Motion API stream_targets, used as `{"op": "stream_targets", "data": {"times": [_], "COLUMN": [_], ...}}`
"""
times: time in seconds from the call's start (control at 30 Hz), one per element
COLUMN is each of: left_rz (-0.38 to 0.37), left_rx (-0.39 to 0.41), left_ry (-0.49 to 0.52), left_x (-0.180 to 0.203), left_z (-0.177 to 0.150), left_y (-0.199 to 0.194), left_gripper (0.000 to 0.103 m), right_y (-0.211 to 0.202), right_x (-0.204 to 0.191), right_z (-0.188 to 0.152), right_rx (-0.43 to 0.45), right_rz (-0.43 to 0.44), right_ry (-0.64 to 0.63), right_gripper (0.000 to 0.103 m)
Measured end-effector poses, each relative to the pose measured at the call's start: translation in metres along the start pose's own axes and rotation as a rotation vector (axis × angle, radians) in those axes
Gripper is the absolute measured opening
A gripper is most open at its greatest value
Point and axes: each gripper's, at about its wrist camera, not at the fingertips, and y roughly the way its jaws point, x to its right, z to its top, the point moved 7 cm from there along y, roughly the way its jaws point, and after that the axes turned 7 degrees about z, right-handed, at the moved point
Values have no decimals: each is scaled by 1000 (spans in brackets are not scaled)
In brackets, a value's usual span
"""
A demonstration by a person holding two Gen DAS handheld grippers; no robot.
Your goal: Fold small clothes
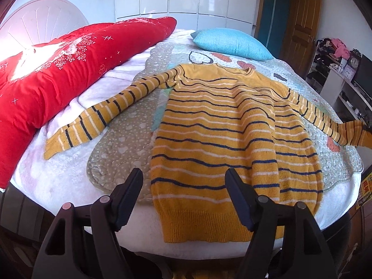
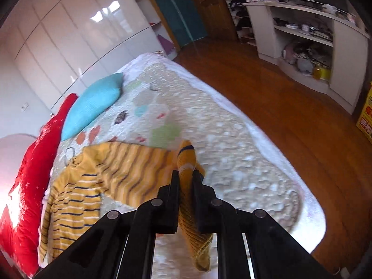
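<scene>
Your right gripper (image 2: 186,174) is clamped on the cuff of the sweater's right sleeve (image 2: 186,155), which is raised off the quilt (image 2: 232,153). Your left gripper (image 1: 183,179) stands with jaws apart and empty, poised over the hem of the striped yellow sweater (image 1: 220,125). The sweater lies flat, front up, on the quilt, its other sleeve (image 1: 97,114) stretched toward the red pillow (image 1: 58,65). A blue cushion (image 1: 230,43) sits beyond the collar.
</scene>
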Motion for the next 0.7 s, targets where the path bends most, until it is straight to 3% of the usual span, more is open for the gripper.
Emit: {"op": "stream_targets", "data": {"times": [0.2, 0.43, 0.57, 0.7], "left_rz": [-48, -68, -67, -68], "left_rx": [-4, 10, 8, -15], "left_ry": [-55, -113, -179, -246], "left_x": [-10, -43, -71, -96], "left_z": [-3, -7, -12, -21], "left_y": [3, 4, 8, 17], "left_gripper": [72, 76, 77, 77], "right_y": [69, 176, 233, 287], "right_x": [-163, -342, -411, -447], "right_z": [-7, -71, -107, -140], "right_rx": [-119, -314, -401, -477], "right_rz": [187, 348, 379, 355], "right_ry": [-181, -312, -337, -361], "right_gripper": [11, 11, 11, 12]}}
